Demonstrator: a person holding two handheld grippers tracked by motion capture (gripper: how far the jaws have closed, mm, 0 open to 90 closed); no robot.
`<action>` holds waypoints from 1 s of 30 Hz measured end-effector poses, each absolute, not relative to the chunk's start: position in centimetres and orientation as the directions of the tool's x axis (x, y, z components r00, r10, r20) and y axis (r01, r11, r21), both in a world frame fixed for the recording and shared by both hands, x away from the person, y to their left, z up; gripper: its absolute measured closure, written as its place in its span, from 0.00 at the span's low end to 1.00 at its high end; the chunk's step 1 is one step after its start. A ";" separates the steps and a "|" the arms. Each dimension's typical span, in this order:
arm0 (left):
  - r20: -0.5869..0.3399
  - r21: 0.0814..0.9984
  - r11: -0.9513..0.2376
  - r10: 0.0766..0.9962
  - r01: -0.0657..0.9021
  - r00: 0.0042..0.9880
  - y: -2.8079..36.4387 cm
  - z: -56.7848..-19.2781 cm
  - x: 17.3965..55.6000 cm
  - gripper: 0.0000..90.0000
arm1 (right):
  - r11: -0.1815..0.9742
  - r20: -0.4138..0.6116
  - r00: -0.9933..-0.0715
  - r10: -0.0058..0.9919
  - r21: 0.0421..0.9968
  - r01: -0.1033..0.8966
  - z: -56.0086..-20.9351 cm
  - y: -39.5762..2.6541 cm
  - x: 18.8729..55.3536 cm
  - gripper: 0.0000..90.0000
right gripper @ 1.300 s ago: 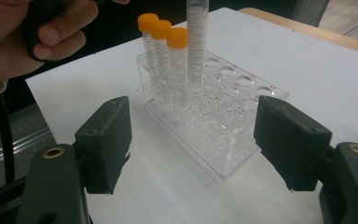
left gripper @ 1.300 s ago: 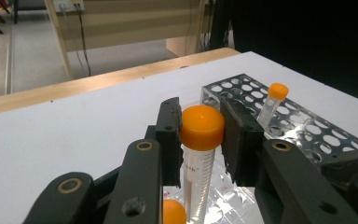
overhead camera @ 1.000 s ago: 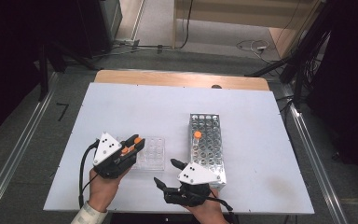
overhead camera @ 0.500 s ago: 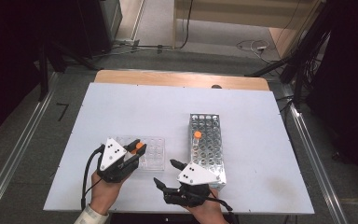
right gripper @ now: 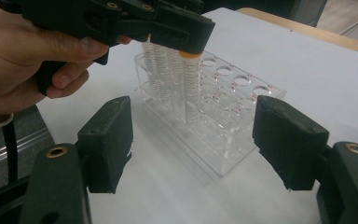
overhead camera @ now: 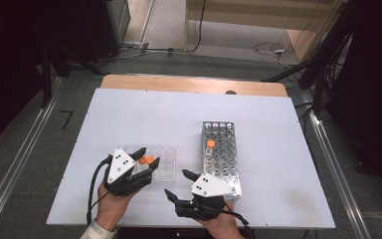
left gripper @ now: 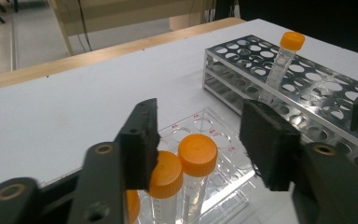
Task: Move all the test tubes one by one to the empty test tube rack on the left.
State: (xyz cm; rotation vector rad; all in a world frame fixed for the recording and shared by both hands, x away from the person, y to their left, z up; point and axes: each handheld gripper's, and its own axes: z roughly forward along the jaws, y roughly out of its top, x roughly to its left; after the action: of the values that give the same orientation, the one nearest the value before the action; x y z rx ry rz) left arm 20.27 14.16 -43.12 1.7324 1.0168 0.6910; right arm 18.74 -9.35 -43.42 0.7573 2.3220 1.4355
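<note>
White table with two tube racks

The white table (overhead camera: 144, 114) has a wooden strip along its far edge; a clear plastic rack (overhead camera: 165, 164) sits near the front left, and a metal rack (overhead camera: 221, 154) stands just to its right, slightly apart, running front to back

faint red markings beside the wells of the clear plastic rack (left gripper: 200, 122), too small to read. no other legible text.
</note>
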 end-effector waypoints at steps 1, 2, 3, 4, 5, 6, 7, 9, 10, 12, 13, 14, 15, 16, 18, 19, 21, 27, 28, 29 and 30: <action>-0.004 0.931 -0.175 0.872 0.320 0.490 14.1 -43.1 20.2 0.44 | 0.359 0.015 -0.811 0.584 0.892 0.275 -43.4 -9.4 18.8 0.30; -0.008 0.932 -0.172 0.872 0.320 0.490 14.1 -43.0 20.1 0.41 | 0.358 0.013 -0.810 0.586 0.893 0.273 -43.4 -9.5 18.8 0.30; -0.009 0.933 -0.167 0.874 0.317 0.486 14.1 -43.0 20.0 0.38 | 0.356 0.013 -0.810 0.587 0.894 0.273 -43.3 -9.6 18.8 0.31; -0.008 0.935 -0.166 0.875 0.315 0.485 14.0 -42.9 19.9 0.35 | 0.354 0.012 -0.807 0.590 0.894 0.272 -43.2 -9.7 18.9 0.31; -0.012 0.936 -0.159 0.876 0.313 0.482 14.0 -42.9 19.8 0.32 | 0.350 0.015 -0.804 0.595 0.895 0.276 -43.1 -9.8 19.0 0.31; -0.016 0.938 -0.152 0.878 0.310 0.479 14.0 -42.8 19.6 0.30 | 0.347 0.014 -0.800 0.599 0.896 0.276 -43.0 -10.0 19.0 0.31; -0.022 0.939 -0.147 0.878 0.312 0.478 14.0 -42.8 19.5 0.29 | 0.343 0.011 -0.796 0.605 0.899 0.273 -42.9 -10.2 19.2 0.31; -0.028 0.940 -0.140 0.877 0.310 0.480 14.0 -42.7 19.3 0.27 | 0.337 0.007 -0.784 0.621 0.901 0.275 -42.6 -10.7 19.4 0.31; -0.027 0.941 -0.141 0.876 0.309 0.481 14.0 -42.7 19.1 0.27 | 0.334 0.006 -0.775 0.632 0.900 0.279 -42.4 -10.9 19.6 0.31; -0.025 0.941 -0.141 0.876 0.306 0.482 14.0 -42.7 18.9 0.27 | 0.343 -0.022 -0.758 0.652 0.900 0.269 -42.2 -11.4 19.9 0.31; -0.028 0.942 -0.137 0.876 0.305 0.481 14.0 -42.6 18.8 0.26 | 0.338 -0.022 -0.750 0.661 0.901 0.272 -42.1 -11.8 20.2 0.31; -0.025 0.943 -0.140 0.875 0.302 0.483 14.1 -42.5 18.7 0.26 | 0.331 -0.021 -0.742 0.670 0.903 0.273 -42.0 -12.1 20.5 0.31; -0.030 0.944 -0.133 0.875 0.301 0.483 14.1 -42.4 18.6 0.26 | 0.327 -0.021 -0.731 0.682 0.903 0.280 -41.9 -12.5 20.8 0.32; -0.031 0.945 -0.132 0.875 0.299 0.483 14.1 -42.4 18.5 0.26 | 0.320 -0.023 -0.720 0.694 0.905 0.280 -41.8 -13.0 21.2 0.32; -0.034 0.947 -0.127 0.873 0.294 0.486 14.1 -42.2 18.2 0.26 | 0.314 -0.028 -0.703 0.711 0.907 0.281 -41.7 -13.8 21.8 0.32; -0.034 0.948 -0.126 0.872 0.291 0.488 14.1 -42.2 18.1 0.26 | 0.309 -0.030 -0.692 0.721 0.908 0.283 -41.7 -14.2 22.1 0.33; -0.035 0.950 -0.122 0.871 0.286 0.489 14.1 -42.0 17.9 0.26 | 0.307 -0.040 -0.679 0.733 0.910 0.279 -41.6 -15.1 22.8 0.33; -0.034 0.952 -0.122 0.869 0.280 0.494 14.0 -41.9 17.8 0.26 | 0.348 -0.077 -0.700 0.710 0.902 0.254 -41.8 -17.0 25.5 0.36; -0.035 0.952 -0.122 0.868 0.280 0.495 13.9 -41.9 17.8 0.26 | 0.357 -0.079 -0.708 0.702 0.899 0.255 -42.0 -17.1 25.7 0.37; -0.035 0.952 -0.121 0.868 0.281 0.495 13.9 -41.9 17.8 0.26 | 0.366 -0.081 -0.718 0.691 0.896 0.251 -42.1 -17.2 26.1 0.38; -0.036 0.951 -0.122 0.868 0.283 0.495 13.9 -41.9 17.7 0.26 | 0.367 -0.072 -0.725 0.685 0.894 0.258 -42.3 -17.3 26.5 0.39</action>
State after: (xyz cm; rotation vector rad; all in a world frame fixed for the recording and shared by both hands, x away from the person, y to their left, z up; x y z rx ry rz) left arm 17.74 13.89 -41.95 1.6647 0.9963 0.6797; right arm 26.50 -17.30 -42.31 0.8181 2.1982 1.3209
